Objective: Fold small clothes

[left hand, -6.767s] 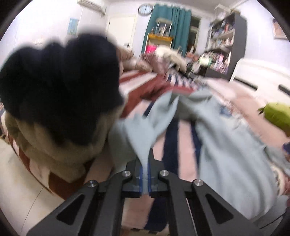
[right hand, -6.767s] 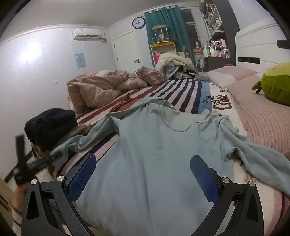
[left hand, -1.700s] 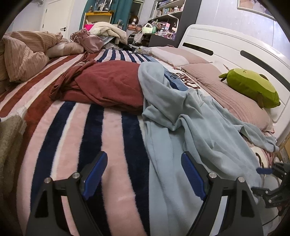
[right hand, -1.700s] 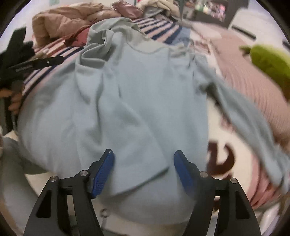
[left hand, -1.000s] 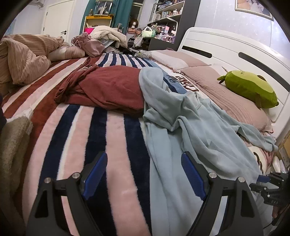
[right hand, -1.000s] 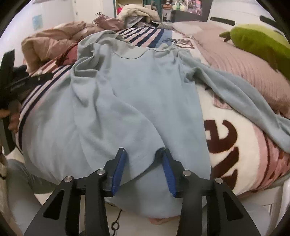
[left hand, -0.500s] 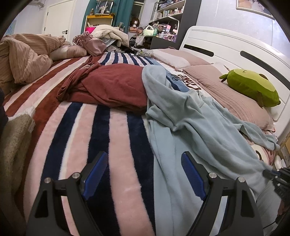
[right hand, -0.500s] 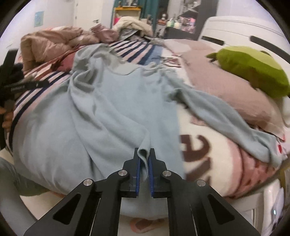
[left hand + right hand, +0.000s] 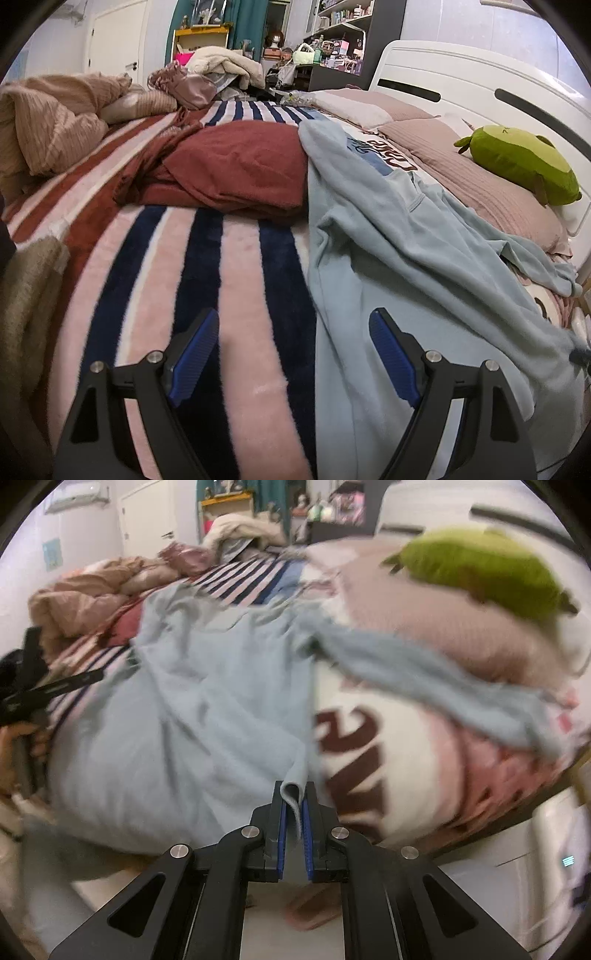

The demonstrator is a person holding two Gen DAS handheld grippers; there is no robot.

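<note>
Lying across a bed, over the striped blanket (image 9: pixel 207 266) that is covering most of it. Sprawling on the headboard-ward half of that blanket: the pale blue top (image 9: pixel 406 266), body spreading flat toward the near edge and drooping over it, one long sleeve trailing off toward the pink pillow under the green plush toy (image 9: pixel 517 162), collar end bunching up against the dark red garment (image 9: pixel 236 166) farther up the blanket. Looking soft, matte and slightly fleecy, one plain colour, creased in long ridges rather than lying smooth. Probably handling as light and limp: draping and sagging from any pinch point, not slipping, not fragile, but dragging across the plush blanket and wrinkling instead of sliding. Best taken at hem corners, shoulder seams or cuffs, so that an edge is pulling taut rather than bunching. Clamping tight on a small fold of the hem at the near edge of the blanket: the right gripper (image 9: pixel 293 808), cloth standing up between its blue pads. Hovering spread wide and empty over the blanket, just beside the top's other edge: the left gripper (image 9: pixel 291 354), touching nothing.
</note>
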